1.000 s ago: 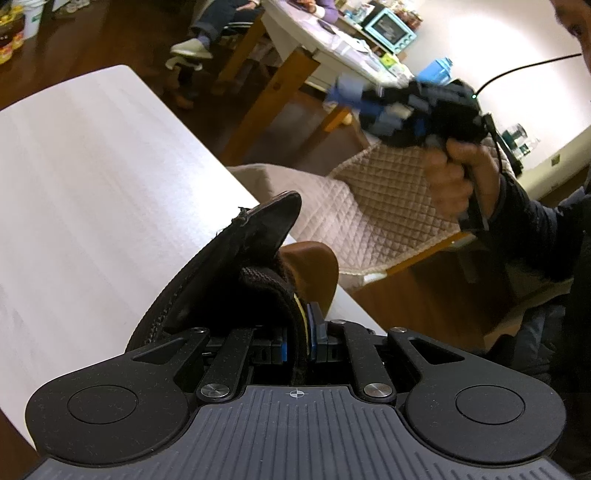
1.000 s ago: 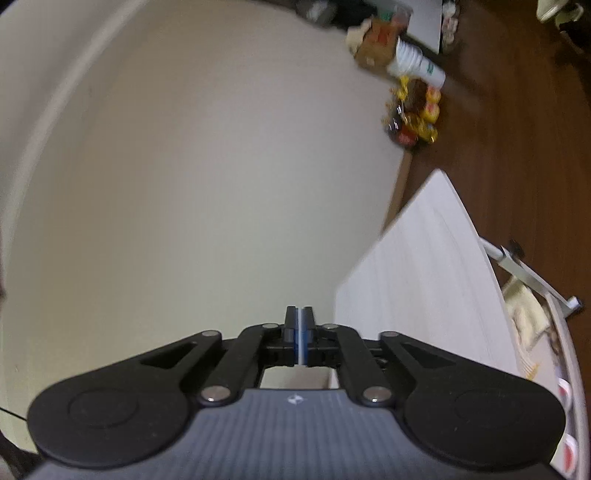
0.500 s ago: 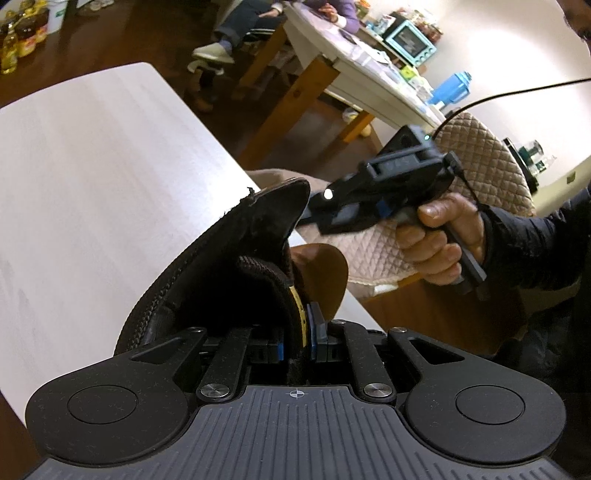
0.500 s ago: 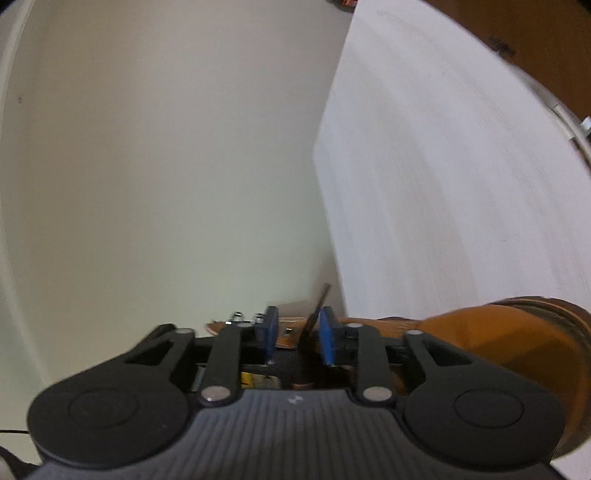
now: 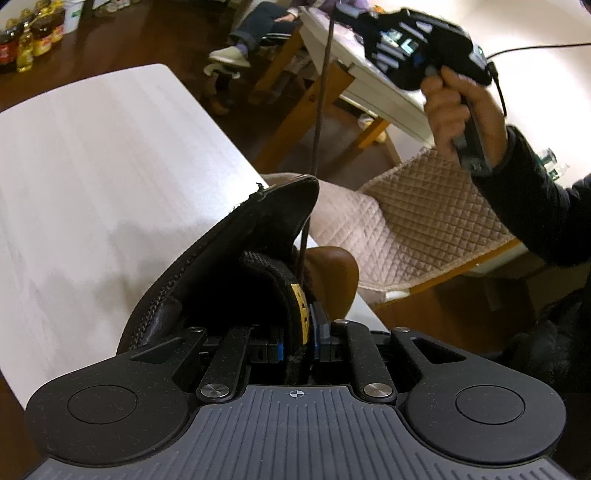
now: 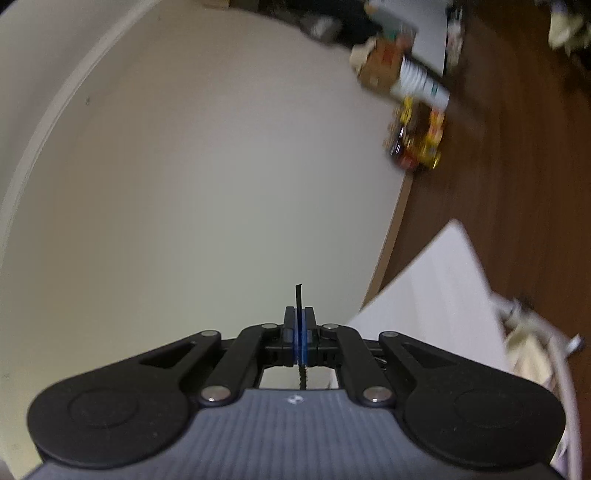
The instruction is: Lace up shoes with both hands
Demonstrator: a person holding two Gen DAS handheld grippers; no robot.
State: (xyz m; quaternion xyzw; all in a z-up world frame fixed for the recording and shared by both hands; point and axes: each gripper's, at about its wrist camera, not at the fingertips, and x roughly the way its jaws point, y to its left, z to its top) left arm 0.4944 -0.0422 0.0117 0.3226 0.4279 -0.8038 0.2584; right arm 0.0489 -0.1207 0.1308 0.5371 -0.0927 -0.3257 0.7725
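A brown shoe [image 5: 334, 271] with a black tongue [image 5: 258, 236] lies on the white table [image 5: 92, 166], right in front of my left gripper [image 5: 297, 332]. Its pads press on the shoe's padded black collar by a yellow tag, and its jaws are opening slightly with the collar still between them. A dark lace [image 5: 320, 96] runs taut from the shoe up to my right gripper [image 5: 345, 13], held high at the upper right by a hand [image 5: 454, 107]. In the right wrist view the right gripper [image 6: 299, 319] is shut on the lace, whose tip [image 6: 298, 295] sticks out past the pads.
A chair with a quilted beige cover [image 5: 424, 206] stands just past the table's right edge. Behind it are a wooden-legged table [image 5: 369, 85] and a seated person's legs [image 5: 255, 26]. Bottles [image 5: 26, 40] stand on the dark floor. The right wrist view faces a pale wall [image 6: 184, 166].
My right gripper dropped to the shoe with jaws open, shut on the lace, then rose up and away, drawing the lace taut. The left gripper kept its hold on the shoe.
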